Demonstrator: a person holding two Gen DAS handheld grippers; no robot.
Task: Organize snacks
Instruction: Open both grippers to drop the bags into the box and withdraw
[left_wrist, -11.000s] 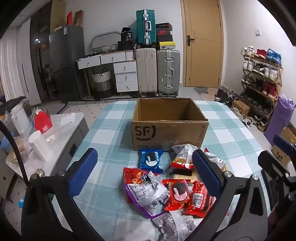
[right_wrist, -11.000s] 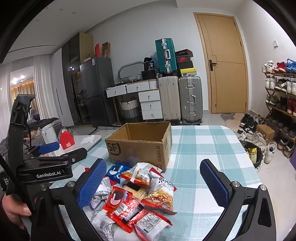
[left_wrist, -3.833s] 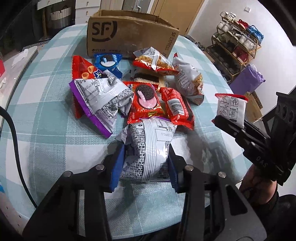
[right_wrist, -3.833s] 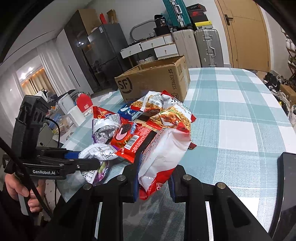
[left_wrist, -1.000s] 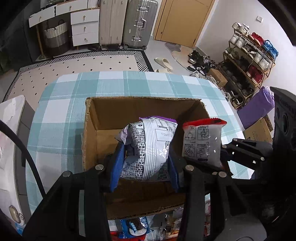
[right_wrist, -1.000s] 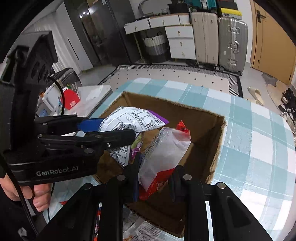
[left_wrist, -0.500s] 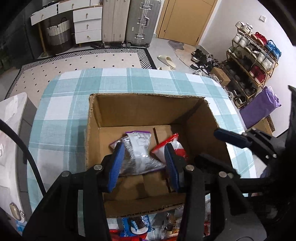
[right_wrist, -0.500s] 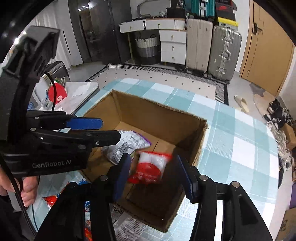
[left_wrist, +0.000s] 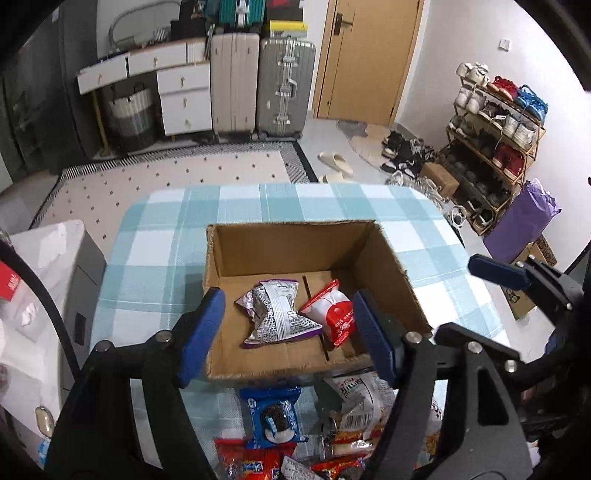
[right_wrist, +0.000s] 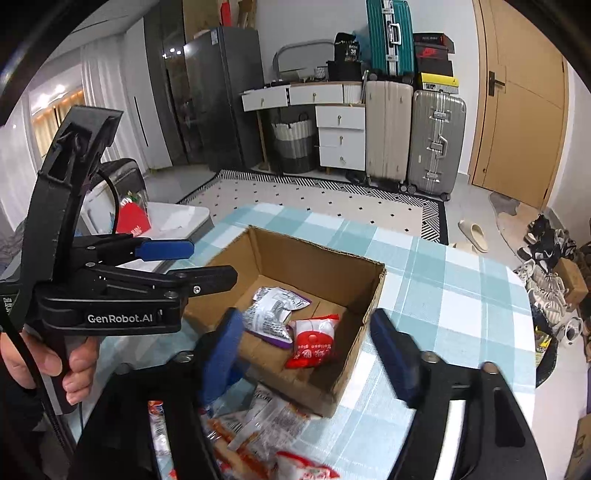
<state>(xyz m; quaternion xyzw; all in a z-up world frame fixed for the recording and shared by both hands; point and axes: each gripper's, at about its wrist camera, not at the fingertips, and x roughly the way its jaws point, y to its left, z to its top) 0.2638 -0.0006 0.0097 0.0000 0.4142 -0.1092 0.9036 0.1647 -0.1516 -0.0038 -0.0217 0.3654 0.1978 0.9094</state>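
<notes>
An open cardboard box (left_wrist: 288, 251) (right_wrist: 369, 295) stands on the checked table. Inside it lie a silver and purple snack bag (left_wrist: 275, 314) (right_wrist: 271, 312) and a red and white snack bag (left_wrist: 334, 314) (right_wrist: 314, 341), side by side on the box floor. My left gripper (left_wrist: 288, 332) is open and empty above the box's near edge. My right gripper (right_wrist: 310, 350) is open and empty above the box's near right corner. A blue cookie pack (left_wrist: 275, 417) and several other snack packs (left_wrist: 354, 417) (right_wrist: 258, 424) lie on the table in front of the box.
The checked tablecloth (left_wrist: 166, 236) (right_wrist: 461, 295) covers the table. A white side table (left_wrist: 40, 280) stands to the left. Suitcases (left_wrist: 258, 77), drawers and a shoe rack (left_wrist: 498, 122) stand across the room. The left gripper also shows in the right wrist view (right_wrist: 192, 262).
Both grippers let go of their bags, which now lie in the box. Both jaws have opened wider and both grippers have pulled up and back from the box.
</notes>
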